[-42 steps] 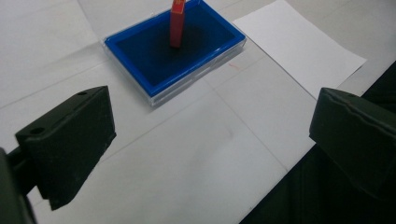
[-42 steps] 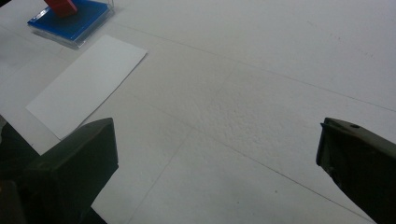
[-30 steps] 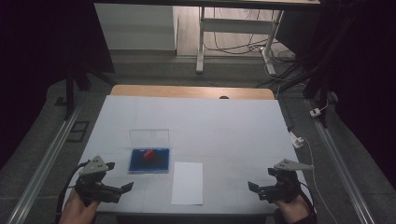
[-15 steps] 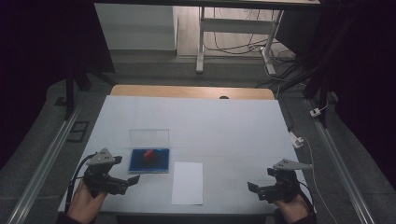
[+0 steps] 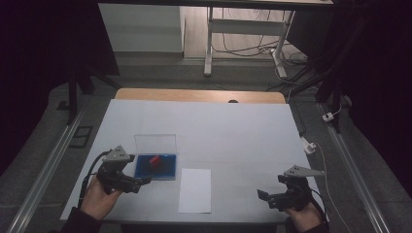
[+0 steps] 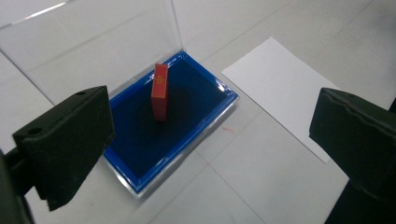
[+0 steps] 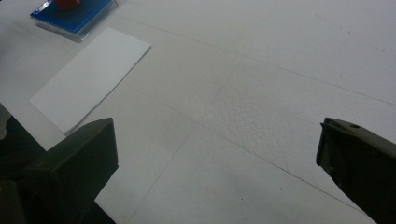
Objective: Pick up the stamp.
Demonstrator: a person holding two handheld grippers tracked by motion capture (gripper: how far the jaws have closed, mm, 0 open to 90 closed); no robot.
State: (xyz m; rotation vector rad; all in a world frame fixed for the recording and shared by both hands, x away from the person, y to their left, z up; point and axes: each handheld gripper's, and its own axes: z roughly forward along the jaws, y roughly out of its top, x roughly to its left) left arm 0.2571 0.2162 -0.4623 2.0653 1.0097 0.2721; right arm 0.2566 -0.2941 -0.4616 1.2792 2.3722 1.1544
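The left tongs [image 5: 138,183] have been moved forward and toward the blue ink pad [image 5: 156,166] during the last second, and are now held just beside its near-left corner, spread wide and holding nothing. It can be judged that the red stamp [image 6: 159,91], which stands upright on the pad under the raised clear lid [image 5: 155,143], will be picked up next. The right tongs [image 5: 265,196] have stayed low on the bench [image 5: 243,131], also spread and empty, well apart from the white paper [image 5: 195,190]. A yellowish mark is seen on the stamp, but it cannot be read.
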